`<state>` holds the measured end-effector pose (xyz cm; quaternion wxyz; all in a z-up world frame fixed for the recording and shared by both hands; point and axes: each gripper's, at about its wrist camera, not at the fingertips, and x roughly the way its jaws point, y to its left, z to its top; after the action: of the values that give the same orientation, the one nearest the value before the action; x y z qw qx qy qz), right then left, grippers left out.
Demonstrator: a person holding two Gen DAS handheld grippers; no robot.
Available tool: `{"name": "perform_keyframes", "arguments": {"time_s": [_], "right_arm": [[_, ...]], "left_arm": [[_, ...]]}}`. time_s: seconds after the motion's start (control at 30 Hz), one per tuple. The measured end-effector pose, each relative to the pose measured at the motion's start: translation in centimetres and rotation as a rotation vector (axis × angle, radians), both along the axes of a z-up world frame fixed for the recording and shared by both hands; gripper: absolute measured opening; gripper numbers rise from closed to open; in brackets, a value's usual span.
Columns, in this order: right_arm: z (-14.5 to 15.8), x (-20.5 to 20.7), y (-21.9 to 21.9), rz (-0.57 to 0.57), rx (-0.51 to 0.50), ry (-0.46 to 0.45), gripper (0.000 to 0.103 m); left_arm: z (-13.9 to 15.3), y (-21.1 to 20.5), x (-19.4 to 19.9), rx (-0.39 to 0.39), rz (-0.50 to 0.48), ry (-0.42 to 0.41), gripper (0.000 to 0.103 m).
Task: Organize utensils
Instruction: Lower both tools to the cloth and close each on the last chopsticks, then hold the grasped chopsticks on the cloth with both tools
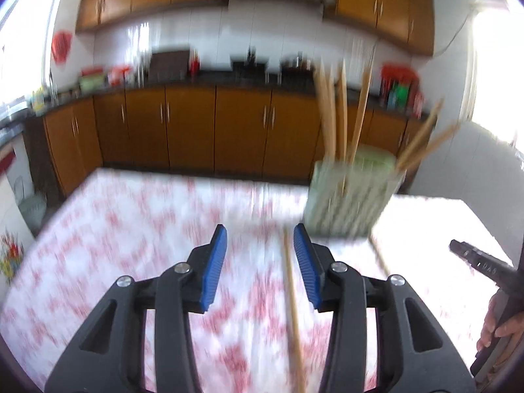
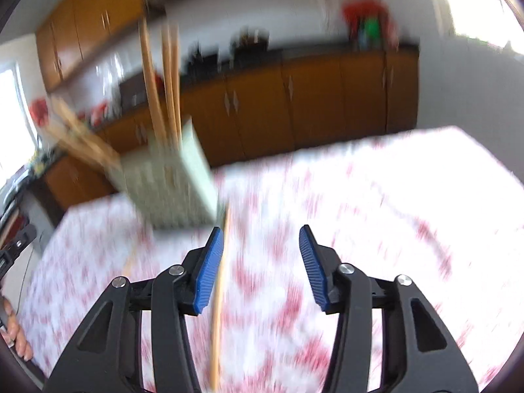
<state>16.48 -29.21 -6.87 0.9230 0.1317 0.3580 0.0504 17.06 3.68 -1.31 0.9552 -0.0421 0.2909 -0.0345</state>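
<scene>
Both views are smeared by motion. A pale green slotted holder (image 1: pixel 347 196) (image 2: pixel 170 190) stands on the red-and-white tablecloth (image 1: pixel 131 229) (image 2: pixel 393 213) with several wooden chopsticks (image 1: pixel 340 108) (image 2: pixel 163 82) upright and leaning in it. My left gripper (image 1: pixel 260 231) is open just above the cloth. A loose chopstick (image 1: pixel 291 294) lies between its blue pads, close beside the right one and not clamped. My right gripper (image 2: pixel 261 230) is open too. A chopstick (image 2: pixel 217 294) runs along its left pad, unclamped. One more chopstick (image 1: pixel 380 255) (image 2: pixel 129 262) lies near the holder.
A person's hand (image 1: pixel 497 324) holds the right tool's black frame (image 1: pixel 478 265) at the picture's right edge. Another hand (image 2: pixel 13 327) shows at the far left. Brown kitchen cabinets (image 1: pixel 196 131) and a cluttered worktop (image 1: pixel 229 75) stand beyond the table's far edge.
</scene>
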Motion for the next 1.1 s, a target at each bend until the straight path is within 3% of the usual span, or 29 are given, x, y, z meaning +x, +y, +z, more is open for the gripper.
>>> {"name": "perform_keyframes", "arguments": {"time_s": [0.13, 0.3, 0.43, 0.57, 0.73, 0.8, 0.93, 1.1], "right_arm": [[-3.1, -0.2, 2.9, 0.105, 0.018, 0.093, 0.036], [-3.9, 0.2, 5.3, 0.158, -0.019, 0.124, 0.036], [-4.2, 0.0, 6.0, 0.157, -0.075, 0.114, 0.032], [-4.6, -0.3, 5.2, 0.122, -0.135, 0.100, 0.008], [-4.6, 0.0, 3.3, 0.058, -0.124, 0.105, 0.008], [-4.5, 0.1, 2.8, 0.043, -0.124, 0.109, 0.008], [-4.5, 0.0, 2.2, 0.036, -0.127, 0.106, 0.008], [-4.4, 0.5, 2.1, 0.039, -0.150, 0.103, 0.008]], "left_arm": [[-3.8, -0.9, 0.2, 0.010, -0.019, 0.105, 0.043], [-6.1, -2.6, 0.3, 0.046, -0.047, 0.165, 0.043], [-7.5, -3.4, 0.6, 0.067, -0.054, 0.201, 0.043], [-8.0, -4.1, 0.8, 0.077, -0.061, 0.224, 0.043], [-8.7, -4.8, 1.0, 0.094, -0.071, 0.250, 0.042], [-9.0, -5.2, 1.2, 0.115, -0.071, 0.259, 0.038], [-9.7, -5.5, 1.8, 0.137, -0.058, 0.286, 0.010], [-9.8, -4.2, 3.4, 0.144, -0.019, 0.296, 0.009]]}}
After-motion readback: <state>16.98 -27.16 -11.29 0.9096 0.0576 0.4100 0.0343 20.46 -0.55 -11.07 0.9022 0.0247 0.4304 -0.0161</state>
